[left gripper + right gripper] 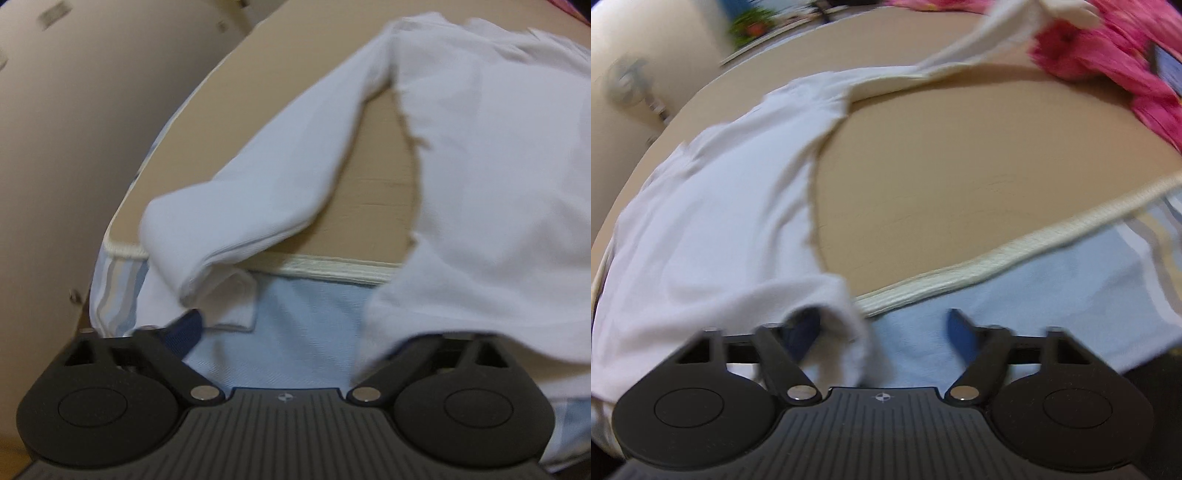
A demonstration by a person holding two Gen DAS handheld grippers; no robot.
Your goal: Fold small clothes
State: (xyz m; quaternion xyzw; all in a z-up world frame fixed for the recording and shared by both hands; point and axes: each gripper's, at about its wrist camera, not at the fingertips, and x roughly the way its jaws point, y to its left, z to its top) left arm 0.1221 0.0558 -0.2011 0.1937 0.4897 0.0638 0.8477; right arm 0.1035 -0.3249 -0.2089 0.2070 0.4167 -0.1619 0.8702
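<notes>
A small white long-sleeved shirt lies on the tan mat, its hem hanging over the near edge. One sleeve stretches toward the lower left. My left gripper is open at the near edge; the hem drapes over its right finger and the sleeve cuff lies by its left fingertip. In the right wrist view the shirt fills the left side. My right gripper is open, with the shirt's corner draped over its left finger.
The mat has a cream woven border and lies on a light blue striped sheet. A pink garment is bunched at the far right. A pale wall stands to the left.
</notes>
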